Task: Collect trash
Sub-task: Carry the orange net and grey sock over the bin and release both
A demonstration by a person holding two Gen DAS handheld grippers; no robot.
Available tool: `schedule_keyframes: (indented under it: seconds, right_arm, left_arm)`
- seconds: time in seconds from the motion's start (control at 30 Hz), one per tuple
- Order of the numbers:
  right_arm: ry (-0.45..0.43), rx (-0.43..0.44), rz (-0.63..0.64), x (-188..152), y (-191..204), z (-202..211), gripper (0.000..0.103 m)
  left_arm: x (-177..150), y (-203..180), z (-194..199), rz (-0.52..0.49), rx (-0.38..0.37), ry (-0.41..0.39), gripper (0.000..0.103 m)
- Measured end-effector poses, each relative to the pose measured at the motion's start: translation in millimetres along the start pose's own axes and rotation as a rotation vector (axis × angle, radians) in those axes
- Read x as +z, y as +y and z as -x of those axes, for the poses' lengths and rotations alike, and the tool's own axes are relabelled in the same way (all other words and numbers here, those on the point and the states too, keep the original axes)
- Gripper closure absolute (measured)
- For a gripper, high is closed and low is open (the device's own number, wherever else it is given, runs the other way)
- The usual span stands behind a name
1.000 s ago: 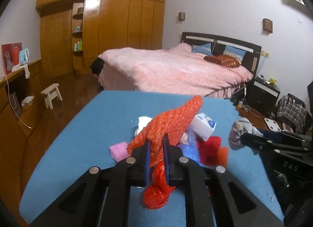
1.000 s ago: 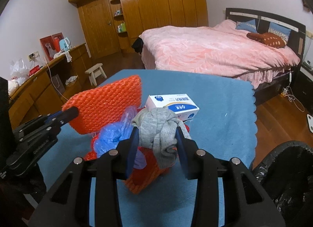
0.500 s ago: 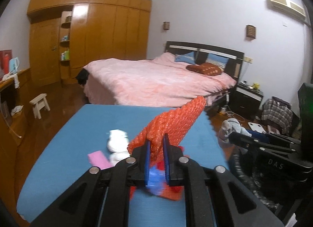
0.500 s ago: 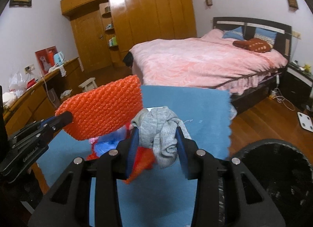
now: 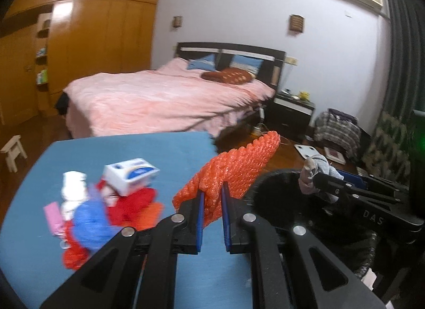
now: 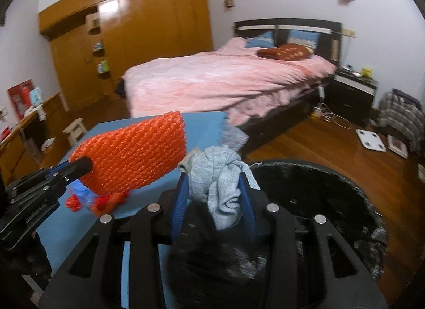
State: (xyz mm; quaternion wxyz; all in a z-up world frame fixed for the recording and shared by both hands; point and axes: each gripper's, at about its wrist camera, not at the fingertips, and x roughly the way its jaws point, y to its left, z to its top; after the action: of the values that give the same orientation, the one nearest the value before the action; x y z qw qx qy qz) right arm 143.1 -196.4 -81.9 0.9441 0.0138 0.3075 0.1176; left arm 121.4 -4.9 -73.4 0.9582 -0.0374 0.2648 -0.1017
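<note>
My left gripper [image 5: 212, 192] is shut on a sheet of orange bubble wrap [image 5: 233, 168] and holds it in the air at the right edge of the blue table [image 5: 148, 149]; the wrap also shows in the right wrist view [image 6: 132, 157]. My right gripper [image 6: 215, 184] is shut on a crumpled grey cloth [image 6: 220, 173], held over the rim of a black-lined trash bin [image 6: 318, 202]. The cloth and bin also show in the left wrist view, cloth [image 5: 316, 170], bin [image 5: 281, 184].
On the table lie a white-and-blue box [image 5: 130, 174], white tissue [image 5: 73, 186], a pink slip [image 5: 53, 216], blue plastic [image 5: 90, 224] and red scraps [image 5: 132, 205]. A pink bed [image 5: 164, 99] stands behind; a scale [image 6: 370, 140] lies on the wooden floor.
Both grippers have swung right, off the trash pile toward the bin, each carrying its item. The bin now fills the lower right of the right wrist view.
</note>
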Motion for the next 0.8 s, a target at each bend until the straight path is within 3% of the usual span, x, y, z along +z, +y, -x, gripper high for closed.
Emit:
schedule_keyframes:
  seconds: [0.47, 0.57, 0.63, 0.8]
  right_arm:
    - [0.023, -0.164, -0.100, -29, -80, 8, 0.065]
    - [0.023, -0.186, -0.110, -33, -86, 9, 0.063]
    - [0.023, -0.194, -0.115, -34, -86, 9, 0.059]
    - [0.020, -0.197, -0.121, -36, -85, 10, 0.042]
  left_arm:
    - [-1, -78, -56, -0.073, -0.169, 0.106, 0.089]
    - [-4, -84, -60, -0.075, -0.194, 0.127, 0.078]
    - [-7, -82, -62, -0.073, -0.200, 0.137, 0.066]
    - [-14, -75, -63, -0.070, -0.183, 0.164, 0.056]
